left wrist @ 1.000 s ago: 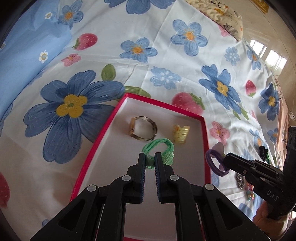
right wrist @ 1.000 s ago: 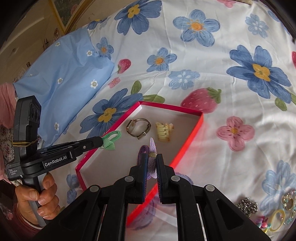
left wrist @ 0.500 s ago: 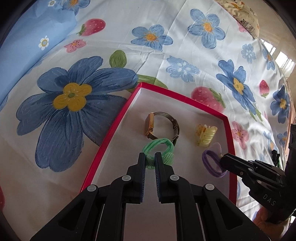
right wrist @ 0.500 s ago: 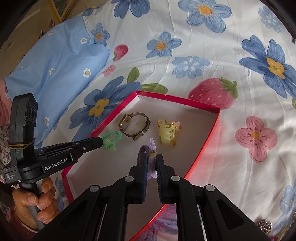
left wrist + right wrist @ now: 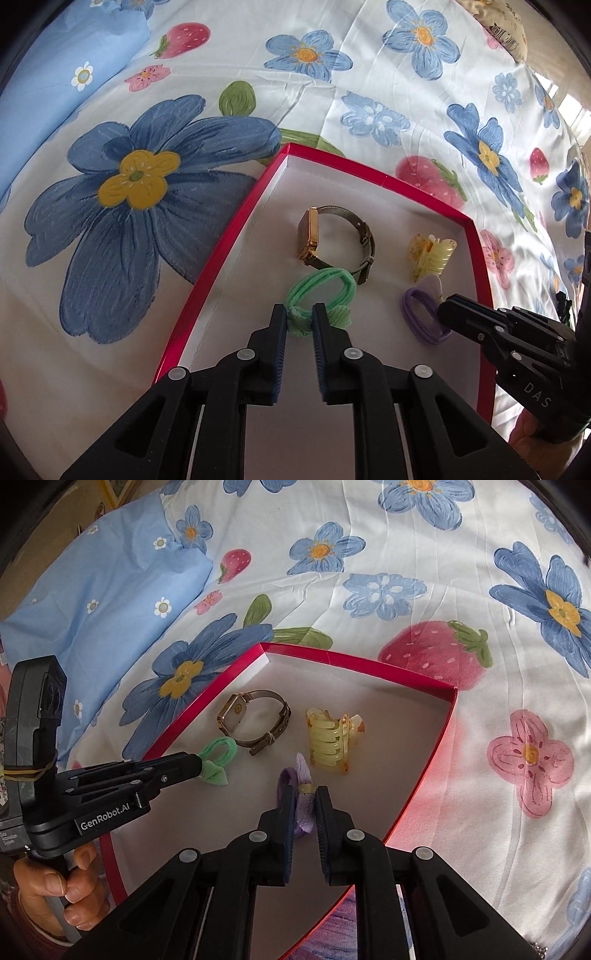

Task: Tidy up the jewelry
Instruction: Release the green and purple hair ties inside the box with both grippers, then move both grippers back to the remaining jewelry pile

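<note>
A red-rimmed box (image 5: pixel 236 229) (image 5: pixel 424 779) with a white floor lies on the flowered bedsheet. In it are a gold watch (image 5: pixel 325 240) (image 5: pixel 255 723) and a yellow hair claw (image 5: pixel 432 258) (image 5: pixel 328 746). My left gripper (image 5: pixel 299 317) (image 5: pixel 201 766) is shut on a green hair tie (image 5: pixel 321 291) (image 5: pixel 218 760), low over the box floor. My right gripper (image 5: pixel 304 801) (image 5: pixel 443 314) is shut on a purple hair tie (image 5: pixel 299 794) (image 5: pixel 421 317), also low inside the box beside the claw.
A blue pillow (image 5: pixel 103 598) (image 5: pixel 55 85) lies at the far left. A patterned cushion (image 5: pixel 502 29) sits at the far right of the bed. The person's hand (image 5: pixel 62 890) holds the left gripper's handle.
Both grippers have moved forward and down into the box, each with its hair tie. The box and its contents look nearer and larger.
</note>
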